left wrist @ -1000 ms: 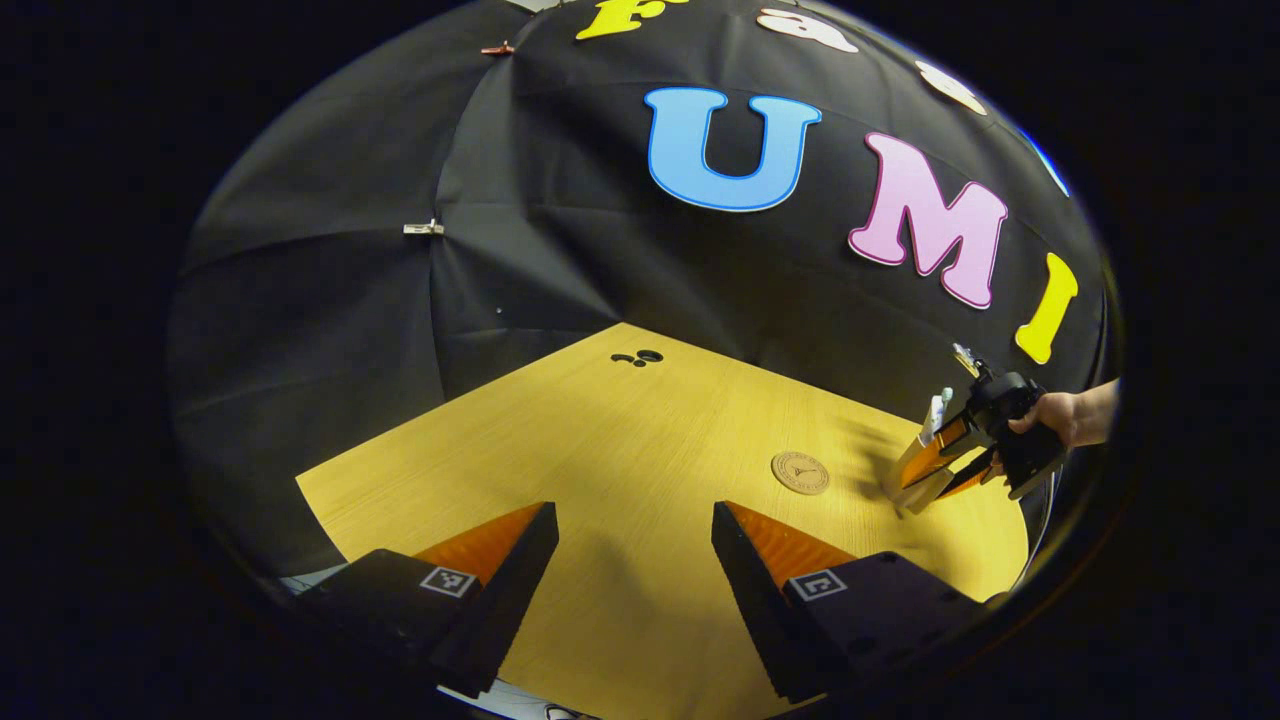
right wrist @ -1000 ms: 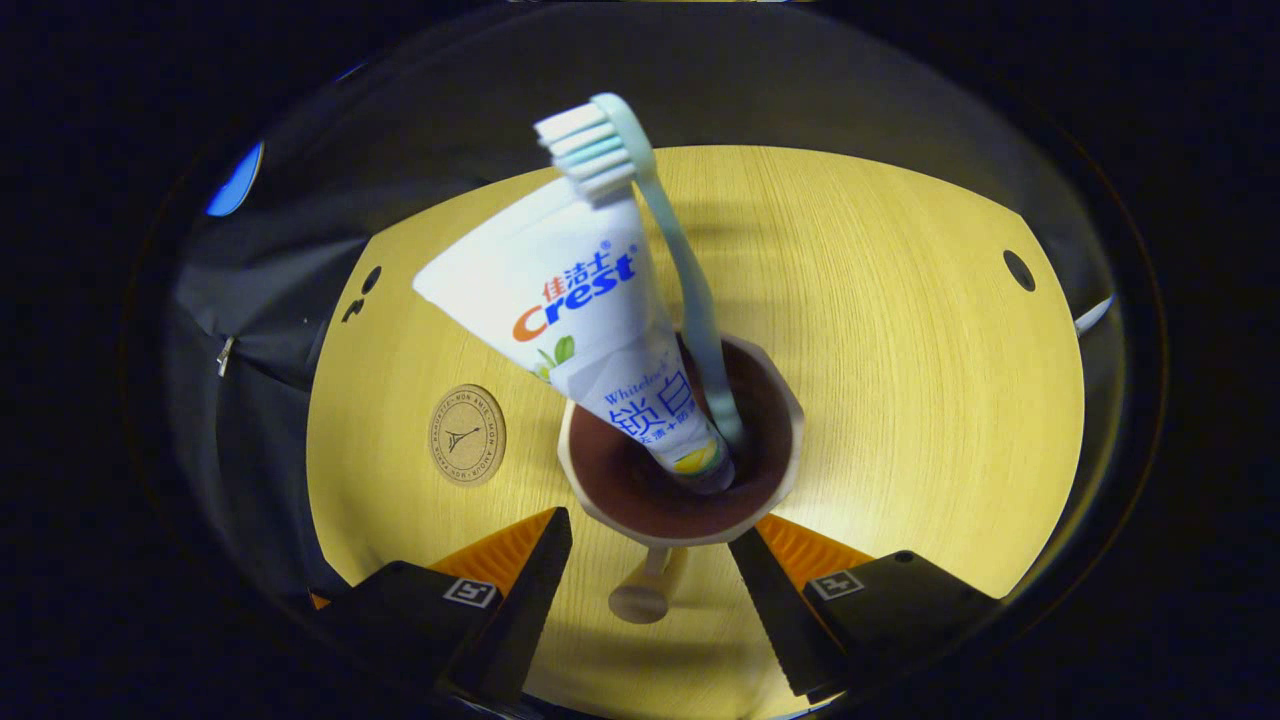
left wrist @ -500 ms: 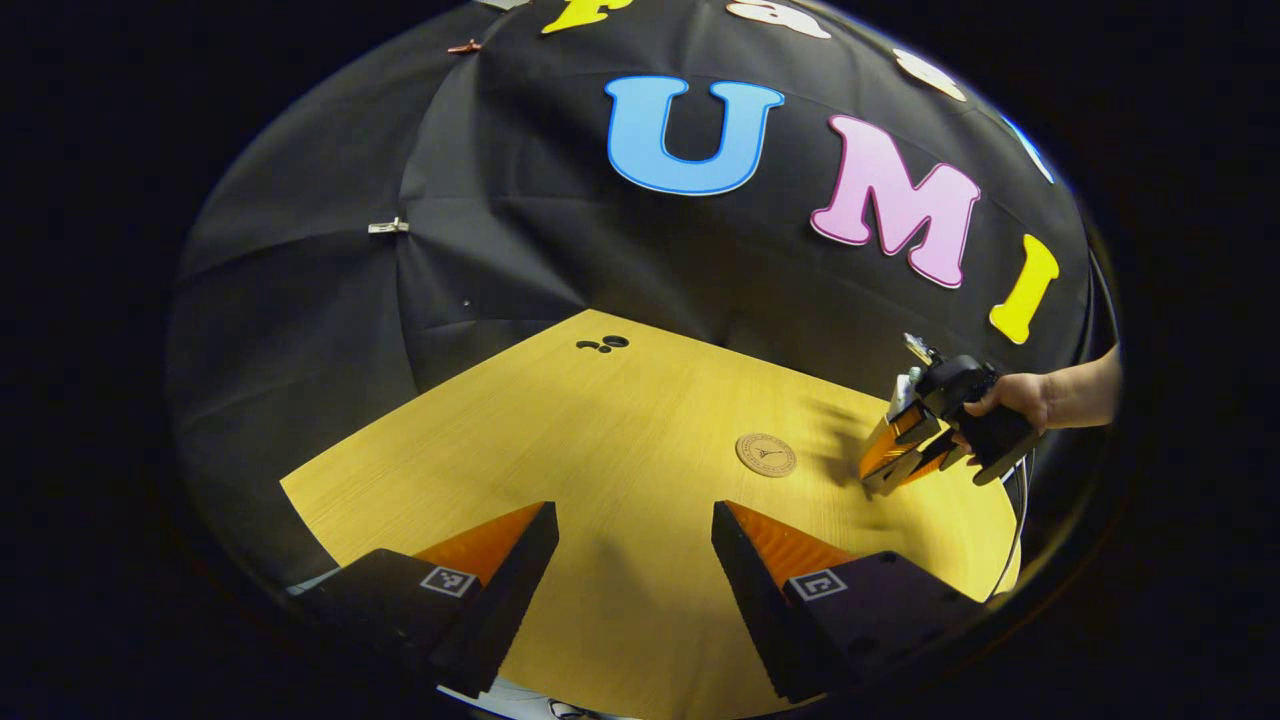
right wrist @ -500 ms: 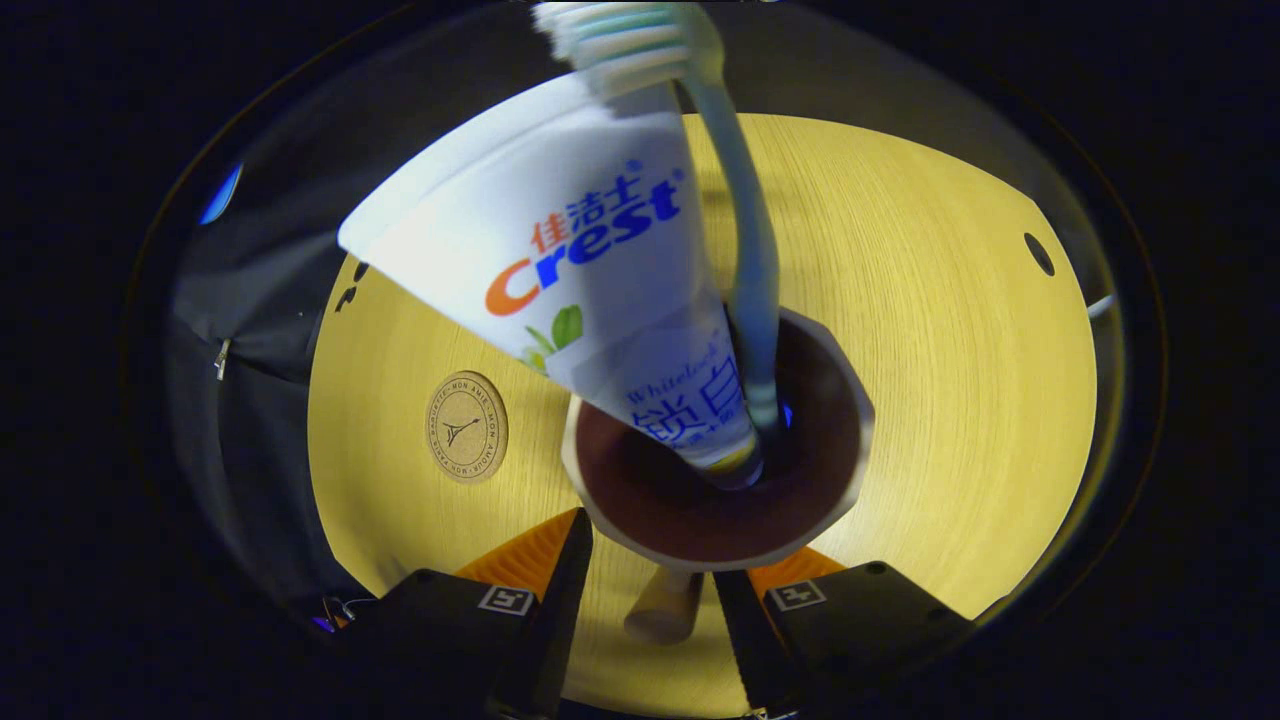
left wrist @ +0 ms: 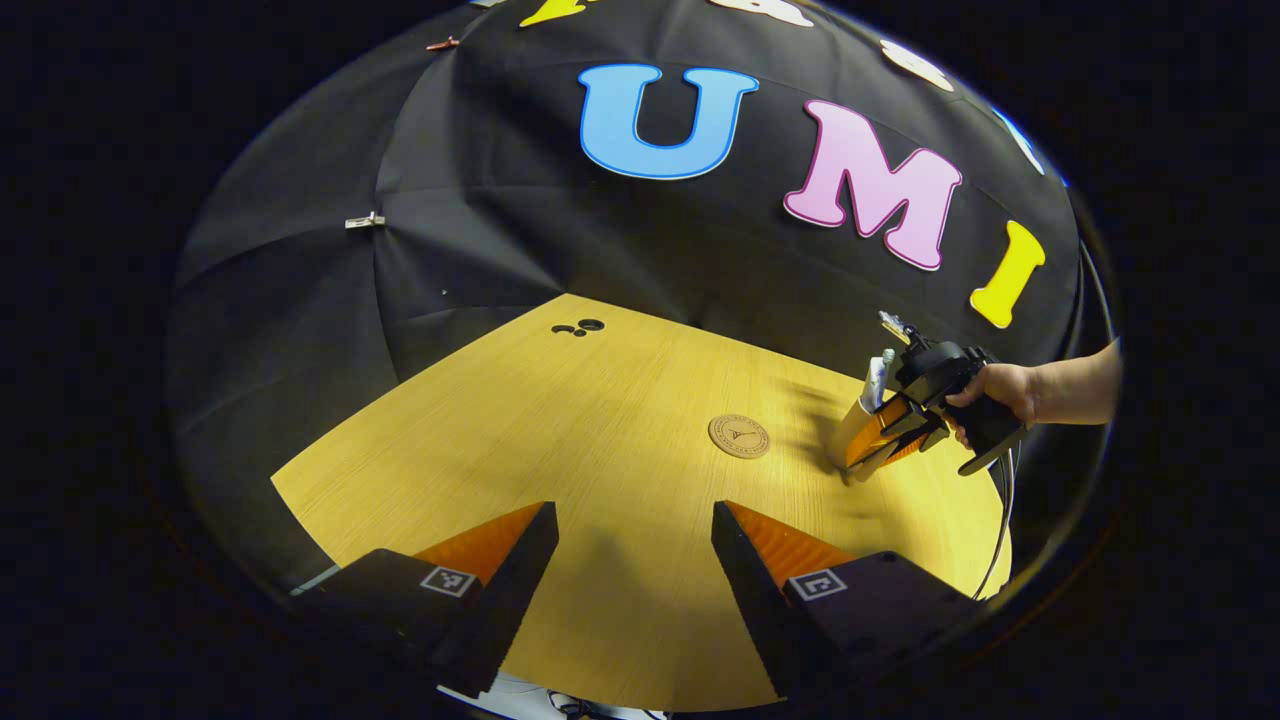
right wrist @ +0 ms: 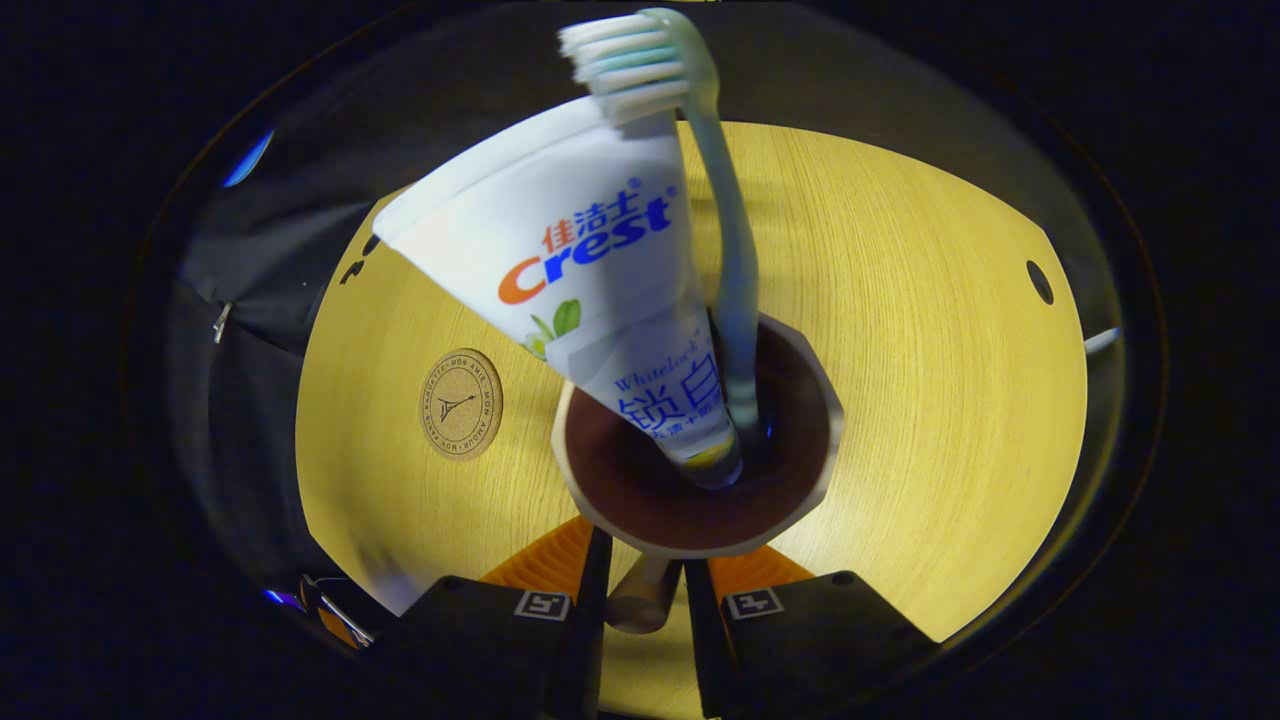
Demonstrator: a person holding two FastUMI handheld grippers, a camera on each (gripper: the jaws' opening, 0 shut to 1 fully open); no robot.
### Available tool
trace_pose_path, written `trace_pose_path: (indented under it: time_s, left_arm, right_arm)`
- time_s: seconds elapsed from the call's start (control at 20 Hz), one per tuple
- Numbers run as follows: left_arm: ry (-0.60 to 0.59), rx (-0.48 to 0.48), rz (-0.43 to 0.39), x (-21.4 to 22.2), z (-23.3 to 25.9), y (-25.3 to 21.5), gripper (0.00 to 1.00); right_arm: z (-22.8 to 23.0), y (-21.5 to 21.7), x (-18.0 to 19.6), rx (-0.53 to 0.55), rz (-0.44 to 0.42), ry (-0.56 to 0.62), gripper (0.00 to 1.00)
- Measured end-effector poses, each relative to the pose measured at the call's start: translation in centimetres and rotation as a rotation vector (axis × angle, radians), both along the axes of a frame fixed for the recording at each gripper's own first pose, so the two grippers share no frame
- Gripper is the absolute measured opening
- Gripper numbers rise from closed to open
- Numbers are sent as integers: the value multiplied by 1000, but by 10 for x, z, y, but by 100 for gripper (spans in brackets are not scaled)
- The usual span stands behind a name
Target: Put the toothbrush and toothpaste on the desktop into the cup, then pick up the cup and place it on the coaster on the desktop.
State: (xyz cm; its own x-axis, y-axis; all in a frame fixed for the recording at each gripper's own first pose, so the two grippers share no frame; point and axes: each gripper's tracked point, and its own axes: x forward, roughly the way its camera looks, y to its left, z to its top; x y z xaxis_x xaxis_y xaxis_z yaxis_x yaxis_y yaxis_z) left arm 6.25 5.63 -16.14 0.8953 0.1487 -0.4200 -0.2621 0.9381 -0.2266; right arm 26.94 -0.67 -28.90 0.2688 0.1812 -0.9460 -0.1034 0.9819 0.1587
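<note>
The toothbrush [right wrist: 725, 250] and the toothpaste [right wrist: 600, 290] are already seen standing in the cup [right wrist: 800, 470], so the loading step can be judged done and the carrying step is in hand. In the right gripper view, the right gripper [right wrist: 645, 600] is closed almost fully on what looks like the cup's handle [right wrist: 640, 600], which is pinched between the two fingers just below the cup's rim; the cup sits directly ahead of the fingertips. The coaster [right wrist: 461, 403] lies on the desktop [right wrist: 950, 380] to the left of the fingers, a little apart from the cup.

In the left gripper view, the left gripper [left wrist: 635, 525] is held wide open over bare desktop, with nothing between its fingers.

Next, the cup is expected to be lifted, carried leftward and set down centred on the coaster, kept upright so the tall contents are not tipped out.
</note>
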Motion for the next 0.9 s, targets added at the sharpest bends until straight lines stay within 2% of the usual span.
trace_pose_path:
  time_s: [0.15,0.2,0.25,0.3,0.4,0.45,0.5,0.65,0.9]
  left_arm:
    - [18,1,-18,-1,-3,-4,97]
    - [20,3,-21,-1,-2,-5,98]
    - [21,3,-24,-1,-2,-6,98]
    - [26,0,-26,-1,-2,-6,98]
    - [34,-6,-22,-3,-3,-4,98]
    - [34,-8,-20,-4,-3,-4,98]
    - [35,-13,-21,-6,-2,-4,98]
    - [54,-12,-28,-10,-8,-2,98]
    - [72,-10,-45,-12,-14,-2,98]
  right_arm:
    - [0,-2,-1,-33,8,-18,41]
    - [1,-4,1,-63,20,-36,34]
    - [1,-6,1,-88,44,-58,39]
    - [-1,-6,-1,-96,60,-60,30]
    - [1,-5,-1,-84,55,-67,28]
    - [4,-4,0,-70,48,-74,20]
    - [5,-6,2,-65,41,-86,26]
    - [7,-7,-1,-68,32,-106,26]
    - [24,-1,4,-103,93,-185,25]
